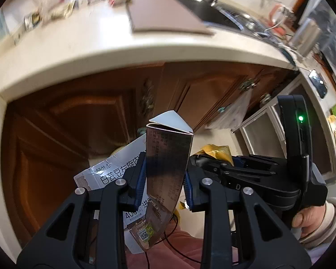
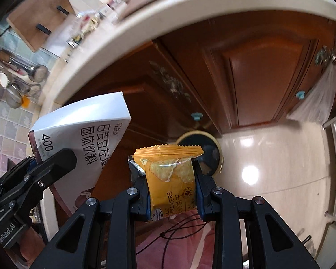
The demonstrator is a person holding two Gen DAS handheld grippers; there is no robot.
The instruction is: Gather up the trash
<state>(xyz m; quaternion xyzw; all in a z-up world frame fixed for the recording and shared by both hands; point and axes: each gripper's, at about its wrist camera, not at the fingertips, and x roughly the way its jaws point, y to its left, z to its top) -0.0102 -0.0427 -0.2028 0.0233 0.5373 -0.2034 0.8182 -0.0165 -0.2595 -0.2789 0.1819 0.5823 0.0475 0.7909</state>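
Brown wooden cabinet doors stand under a cream countertop, above a glossy tiled floor. On the floor by the cabinets sits a round bin with a dark liner. The left gripper pinches a white cardboard box printed "400", held upright between its blue pads. The right gripper pinches a yellow cracker packet between its pads, in front of the bin in the right wrist view.

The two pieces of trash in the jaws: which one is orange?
The cracker packet in the right gripper; the left gripper holds a white carton.
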